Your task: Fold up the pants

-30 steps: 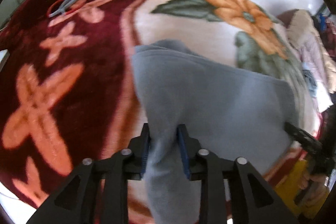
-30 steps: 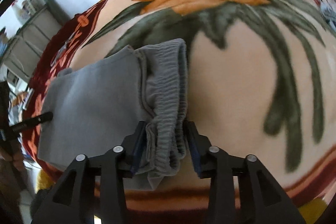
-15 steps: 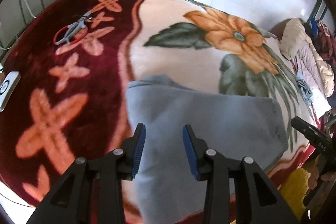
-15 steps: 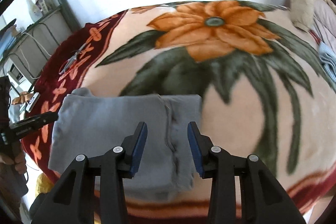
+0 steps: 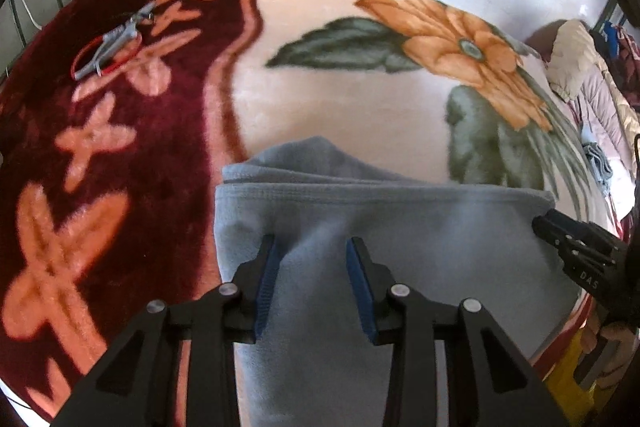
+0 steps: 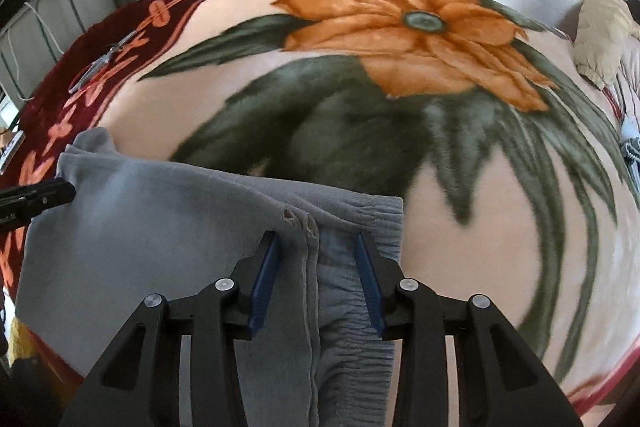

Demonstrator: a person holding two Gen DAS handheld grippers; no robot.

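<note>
Grey pants (image 5: pixel 400 227) lie folded in a flat rectangle on a floral blanket (image 5: pixel 340 99). My left gripper (image 5: pixel 314 259) hovers over the pants' left part. Its jaws are closing, with cloth below the gap and no pad pressing on it. In the right wrist view the pants (image 6: pixel 160 219) show their ribbed elastic waistband (image 6: pixel 368 223) at the right end. My right gripper (image 6: pixel 318 255) stands open over the seam beside that waistband. Each gripper's tip shows at the edge of the other view: the right gripper (image 5: pixel 560 231), the left gripper (image 6: pixel 44 197).
Grey scissors with a red loop (image 5: pixel 108 47) lie on the blanket's dark red border, far left. A heap of clothes (image 5: pixel 580 75) sits at the right end of the bed. A white tiled wall stands behind, and a metal frame (image 6: pixel 60 7) at the left.
Both grippers were shut on pinched folds of the pants a second ago. They let go and drew back, and the pants now lie flat; the waistband end has been laid down.
</note>
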